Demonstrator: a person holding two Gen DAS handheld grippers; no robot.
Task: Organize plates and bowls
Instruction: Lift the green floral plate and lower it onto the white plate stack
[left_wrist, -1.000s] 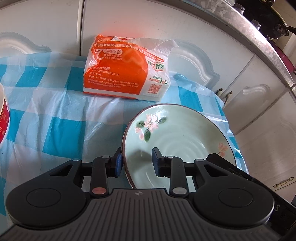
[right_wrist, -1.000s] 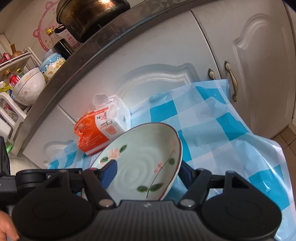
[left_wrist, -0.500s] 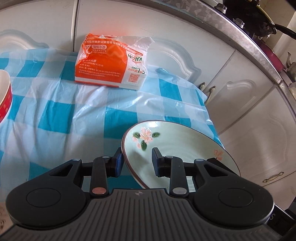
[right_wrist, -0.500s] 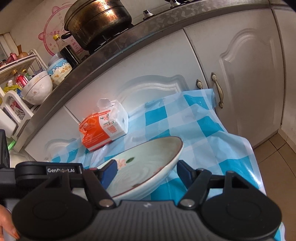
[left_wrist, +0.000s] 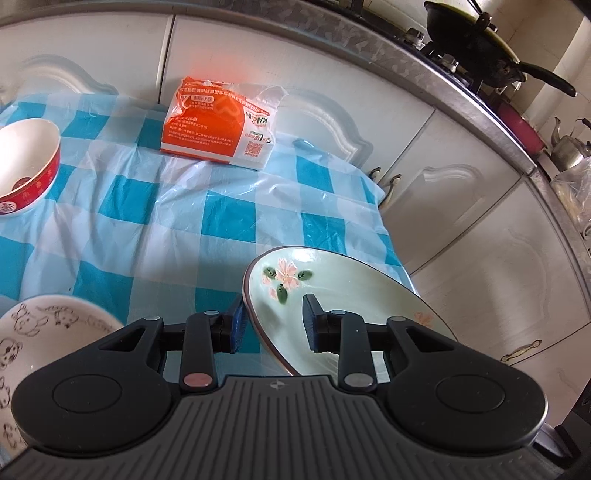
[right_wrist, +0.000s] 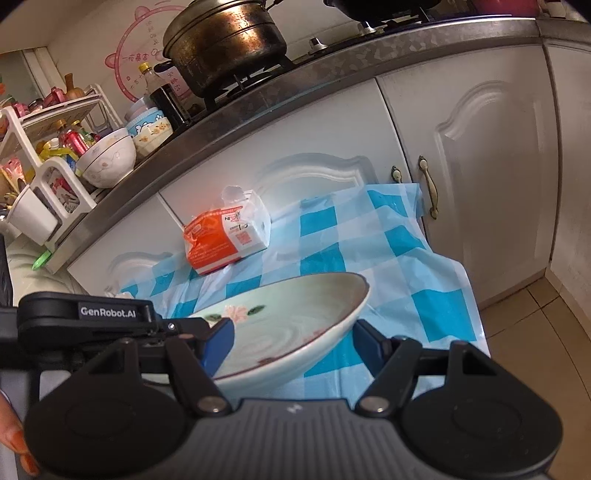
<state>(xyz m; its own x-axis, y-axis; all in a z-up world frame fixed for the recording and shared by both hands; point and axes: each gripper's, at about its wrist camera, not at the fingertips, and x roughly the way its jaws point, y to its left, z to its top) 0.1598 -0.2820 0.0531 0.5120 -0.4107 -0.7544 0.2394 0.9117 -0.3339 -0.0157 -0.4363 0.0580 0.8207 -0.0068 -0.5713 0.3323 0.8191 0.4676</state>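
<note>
The green floral plate (left_wrist: 343, 295) is clear of the checked tablecloth (left_wrist: 229, 218), over its near right corner. The left gripper (left_wrist: 273, 321) pinches the plate's left rim, one pad inside, one outside. The right gripper (right_wrist: 293, 343) is partly open; the plate passes between its fingers, and contact cannot be confirmed. Remaining items: a red-rimmed bowl (left_wrist: 26, 166) at far left and a patterned white bowl (left_wrist: 44, 332) at near left. An orange packet (left_wrist: 221, 125) lies at the far edge. Sorting appears to be at an early stage.
</note>
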